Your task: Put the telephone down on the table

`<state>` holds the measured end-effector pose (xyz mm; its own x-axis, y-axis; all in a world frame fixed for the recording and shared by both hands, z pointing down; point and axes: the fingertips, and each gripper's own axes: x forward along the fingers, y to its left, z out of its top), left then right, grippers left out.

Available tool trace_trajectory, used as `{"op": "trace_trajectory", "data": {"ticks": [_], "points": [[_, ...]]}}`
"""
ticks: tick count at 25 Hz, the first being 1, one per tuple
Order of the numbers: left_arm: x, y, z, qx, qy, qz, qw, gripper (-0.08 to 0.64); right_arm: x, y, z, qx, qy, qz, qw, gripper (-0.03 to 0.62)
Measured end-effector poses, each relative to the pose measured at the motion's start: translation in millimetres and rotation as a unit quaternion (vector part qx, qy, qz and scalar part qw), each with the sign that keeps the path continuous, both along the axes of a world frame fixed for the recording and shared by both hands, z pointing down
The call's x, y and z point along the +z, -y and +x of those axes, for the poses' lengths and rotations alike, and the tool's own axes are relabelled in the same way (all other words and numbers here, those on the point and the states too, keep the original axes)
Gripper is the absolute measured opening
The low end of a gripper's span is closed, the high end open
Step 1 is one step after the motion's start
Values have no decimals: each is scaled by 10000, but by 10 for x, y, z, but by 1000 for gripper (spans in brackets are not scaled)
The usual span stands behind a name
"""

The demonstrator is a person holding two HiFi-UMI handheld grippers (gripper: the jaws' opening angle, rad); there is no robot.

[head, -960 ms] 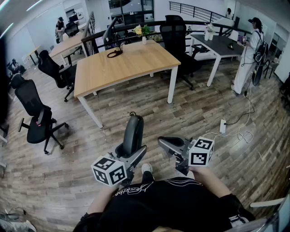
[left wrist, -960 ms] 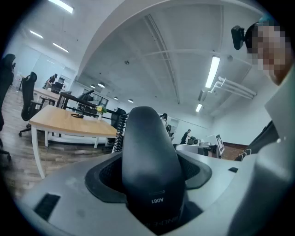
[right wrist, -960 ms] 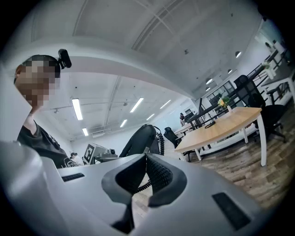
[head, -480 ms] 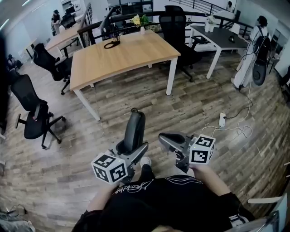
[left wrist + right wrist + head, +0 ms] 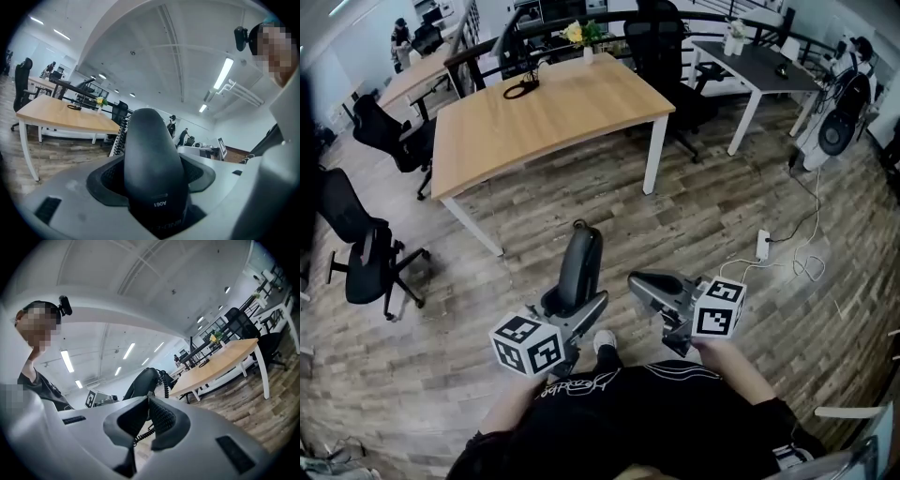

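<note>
A black telephone handset (image 5: 579,264) stands upright in my left gripper (image 5: 572,305), low in the head view, over the wooden floor. In the left gripper view the handset (image 5: 152,154) fills the space between the jaws, and the left gripper (image 5: 152,177) is shut on it. Its coiled cord (image 5: 164,380) shows in the right gripper view. My right gripper (image 5: 643,287) sits just right of the handset, jaws together with nothing in them, its tips (image 5: 149,398) meeting. The light wooden table (image 5: 544,112) stands well ahead, beyond both grippers.
On the table are a flower vase (image 5: 585,37) and a black looped cable (image 5: 521,89). Black office chairs (image 5: 364,251) stand left of it and another chair (image 5: 667,47) behind. A dark desk (image 5: 755,64) is at the far right. A power strip (image 5: 761,246) with cables lies on the floor.
The head view has shifted, so the table sits a little further left in the frame. Both grippers keep their pose, and the handset stays in the left one.
</note>
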<state>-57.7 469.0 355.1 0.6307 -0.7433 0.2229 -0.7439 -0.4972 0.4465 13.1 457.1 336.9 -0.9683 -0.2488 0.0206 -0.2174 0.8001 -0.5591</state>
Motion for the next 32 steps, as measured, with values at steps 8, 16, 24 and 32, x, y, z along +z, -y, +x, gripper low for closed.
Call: {"op": "trace_trajectory", "data": {"ticks": [8, 16, 24, 32], "points": [[-81, 893, -277, 254, -30, 94, 9996, 311, -33, 880, -320, 118, -228, 31, 9997, 40], [-229, 1518, -636, 304, -31, 268, 9992, 311, -197, 1470, -629, 277, -330, 265, 9987, 40], [-346, 1971, -582, 465, 41, 426, 9980, 311, -250, 1877, -474, 665, -243, 343, 9969, 40], [-167, 2639, -430, 487, 165, 162, 9985, 311, -123, 2580, -302, 742, -81, 193, 9970, 41]]}}
